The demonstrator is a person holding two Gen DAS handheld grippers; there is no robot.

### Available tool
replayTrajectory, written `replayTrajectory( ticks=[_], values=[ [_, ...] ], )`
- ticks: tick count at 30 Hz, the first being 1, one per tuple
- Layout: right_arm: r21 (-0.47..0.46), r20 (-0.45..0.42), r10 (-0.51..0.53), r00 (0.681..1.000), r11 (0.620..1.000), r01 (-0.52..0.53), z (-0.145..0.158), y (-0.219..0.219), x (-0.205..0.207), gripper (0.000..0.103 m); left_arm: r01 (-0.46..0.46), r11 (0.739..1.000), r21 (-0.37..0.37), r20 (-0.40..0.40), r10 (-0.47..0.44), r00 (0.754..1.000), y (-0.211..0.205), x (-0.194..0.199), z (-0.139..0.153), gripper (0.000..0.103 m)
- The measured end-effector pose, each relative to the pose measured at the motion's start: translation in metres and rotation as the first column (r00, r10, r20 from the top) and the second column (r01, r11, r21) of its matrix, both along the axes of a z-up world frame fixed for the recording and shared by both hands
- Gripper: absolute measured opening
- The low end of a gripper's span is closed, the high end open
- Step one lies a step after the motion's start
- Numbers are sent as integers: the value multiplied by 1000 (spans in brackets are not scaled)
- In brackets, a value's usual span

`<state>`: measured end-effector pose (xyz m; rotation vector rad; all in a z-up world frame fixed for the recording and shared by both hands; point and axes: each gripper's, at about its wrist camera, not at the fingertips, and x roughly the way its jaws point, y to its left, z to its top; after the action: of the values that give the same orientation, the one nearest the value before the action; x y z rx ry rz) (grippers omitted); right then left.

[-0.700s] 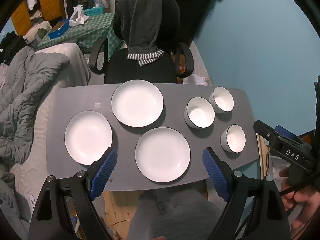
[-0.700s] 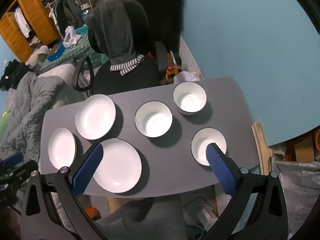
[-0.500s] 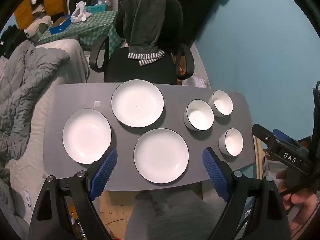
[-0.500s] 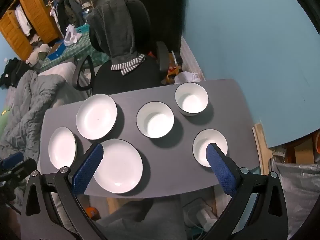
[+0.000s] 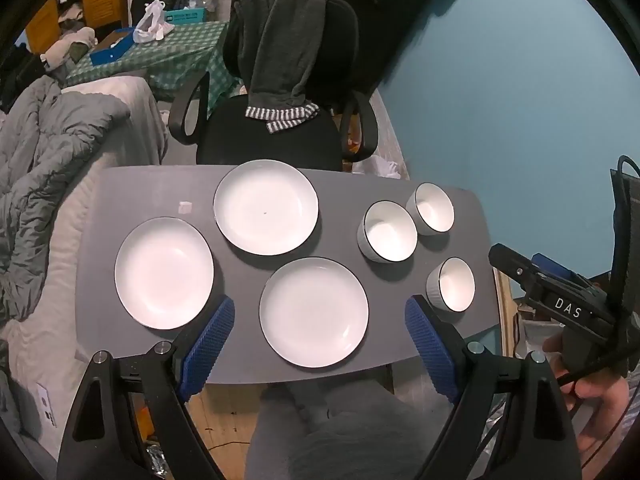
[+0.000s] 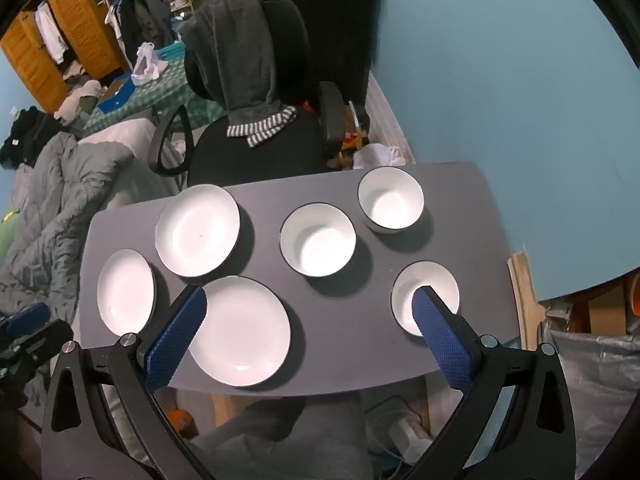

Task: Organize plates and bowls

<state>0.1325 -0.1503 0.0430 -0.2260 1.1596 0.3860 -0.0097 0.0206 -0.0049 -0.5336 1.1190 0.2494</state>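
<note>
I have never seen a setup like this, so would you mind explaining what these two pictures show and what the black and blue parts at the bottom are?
There is no robot here: a person holds a hand-held gripper in each hand, each with a fisheye camera looking along its two blue-padded fingers. One picture comes from the left gripper, the other from the right gripper; the right one also shows at the left view's edge, in the person's hand. Both look steeply down on a grey table with three white plates on its left and three white bowls on its right. Both pairs of fingers stand wide open above it and hold nothing.
</note>
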Motion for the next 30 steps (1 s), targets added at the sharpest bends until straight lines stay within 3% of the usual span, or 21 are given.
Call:
replayTrajectory(
  ticks=[30],
  values=[
    [9,-1,20,1000,1000,-20,3,14,-4,101,1,1000,4,9,-1,1000,10,-4,0,88]
  ],
)
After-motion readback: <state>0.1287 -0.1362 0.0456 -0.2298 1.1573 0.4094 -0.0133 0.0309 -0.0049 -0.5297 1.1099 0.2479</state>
